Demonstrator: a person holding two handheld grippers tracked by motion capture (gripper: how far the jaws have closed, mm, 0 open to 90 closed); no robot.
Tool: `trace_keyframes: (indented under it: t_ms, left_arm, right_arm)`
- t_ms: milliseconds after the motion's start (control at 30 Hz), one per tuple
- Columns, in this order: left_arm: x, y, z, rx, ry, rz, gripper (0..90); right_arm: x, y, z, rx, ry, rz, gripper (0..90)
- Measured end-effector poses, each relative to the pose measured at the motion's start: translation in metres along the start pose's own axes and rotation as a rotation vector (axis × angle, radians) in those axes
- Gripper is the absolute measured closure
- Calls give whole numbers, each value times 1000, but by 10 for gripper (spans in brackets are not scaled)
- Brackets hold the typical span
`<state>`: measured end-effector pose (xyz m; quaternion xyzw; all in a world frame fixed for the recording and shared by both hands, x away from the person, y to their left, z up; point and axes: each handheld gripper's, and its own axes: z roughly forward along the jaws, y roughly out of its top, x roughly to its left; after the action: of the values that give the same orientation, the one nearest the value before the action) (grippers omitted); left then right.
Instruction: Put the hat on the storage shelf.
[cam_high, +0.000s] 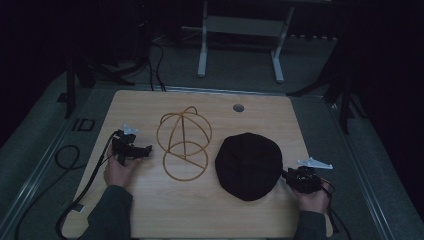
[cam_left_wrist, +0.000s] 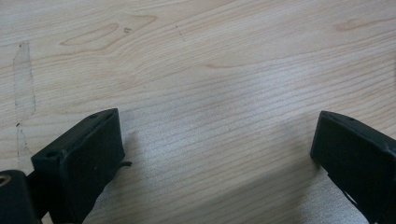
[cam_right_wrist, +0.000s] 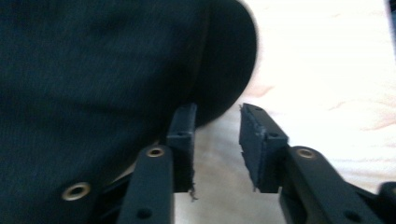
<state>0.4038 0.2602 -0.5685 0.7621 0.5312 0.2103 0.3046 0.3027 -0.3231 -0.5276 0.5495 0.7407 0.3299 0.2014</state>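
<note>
Right gripper (cam_right_wrist: 215, 140) sits at the flat black fabric cap's (cam_high: 248, 165) edge, jaws slightly parted, nothing pinched; the cap lies on the wooden counter (cam_high: 150, 200) beside the gold wire hat stand (cam_high: 184, 142).

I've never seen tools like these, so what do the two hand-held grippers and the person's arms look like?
Each gripper, left and right, is black, with two blocky flat-faced jaws on arms with brass-ringed holes, a pale three-cornered plate on top and a trailing black cable. The person wears dark grey-green sleeves.
</note>
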Motion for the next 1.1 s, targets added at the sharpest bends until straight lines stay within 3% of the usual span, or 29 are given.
trace_keyframes:
  t_ms: [100,200,367,400,533,567,733,867,1100]
  left_arm:
    - [0,0,0,0,0,0,21]
    - [0,0,0,0,1,-1,21]
    - [0,0,0,0,3,-3,21]
    - [0,0,0,0,3,-3,21]
    - [0,0,0,0,3,-3,21]
    - [0,0,0,0,4,-3,21]
    - [-1,0,0,0,4,-4,22]
    - [-1,0,0,-2,4,-6,21]
    - [-1,0,0,-3,6,-8,22]
  right_arm:
    - [1,-1,0,27,8,-22,685]
    - [3,4,-1,53,1,-59,604]
    - [6,9,-2,95,13,-111,576]
    - [8,11,-3,108,13,-146,559]
    - [9,15,-6,128,19,-179,555]
    - [10,18,-7,145,4,-221,556]
    - [12,26,-10,170,9,-278,557]
    - [13,33,-13,180,8,-302,552]
    - [12,46,-23,165,45,-296,540]
